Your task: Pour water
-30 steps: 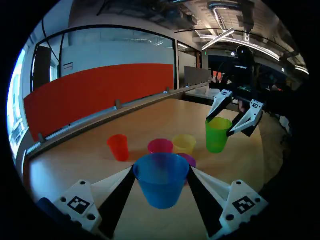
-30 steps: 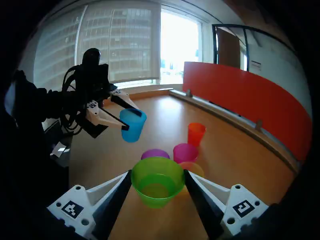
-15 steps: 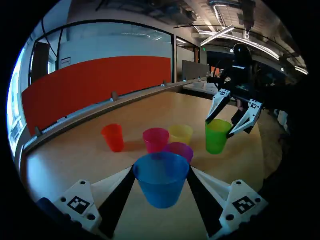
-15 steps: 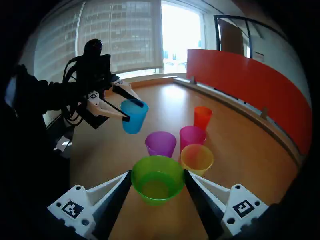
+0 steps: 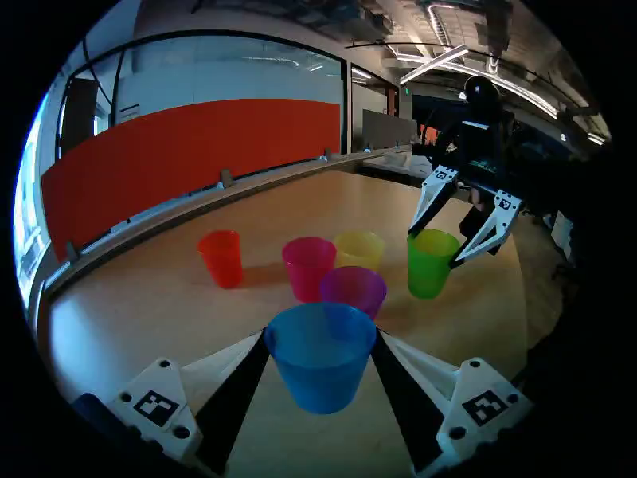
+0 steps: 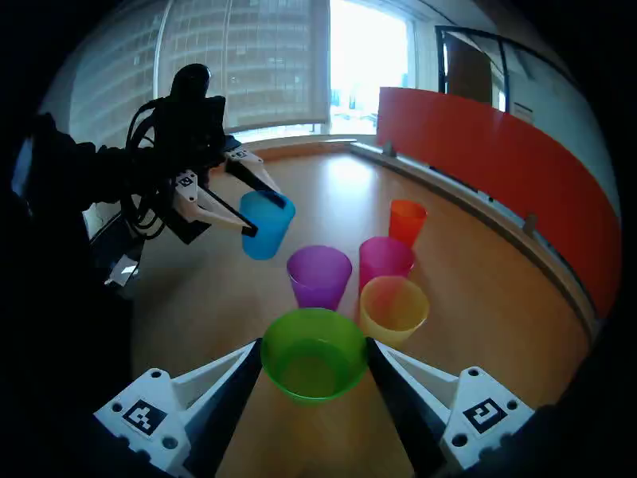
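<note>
The only markings we could make out were the square black-and-white tags on the base of each finger. A small sheet on the glass wall (image 5: 239, 80) was too small to read.

The left gripper (image 5: 320, 338) was clamped on a blue cup (image 5: 321, 374), both fingers pressing its sides just under the rim, and the cup stood upright between them. The right gripper (image 6: 313, 344) gripped a green cup (image 6: 312, 370) the same way, also upright. We could not tell whether either cup held water.

Just past the left gripper's fingertips stood a purple cup (image 5: 353, 291). A pink cup (image 5: 309, 267) and a yellow cup (image 5: 359, 249) were close behind it, and an orange cup (image 5: 221, 257) stood apart beyond the left finger. From the right gripper, the yellow cup sat just beyond the right fingertip.

Bare wood of the table (image 5: 143, 319) lay open beyond the cups, up to a raised rail under the red partition (image 5: 175, 151).

In the right gripper view, a dark sleeve (image 6: 87, 179) held the left gripper well ahead of the left finger, its fingers slanting down to the blue cup.
</note>
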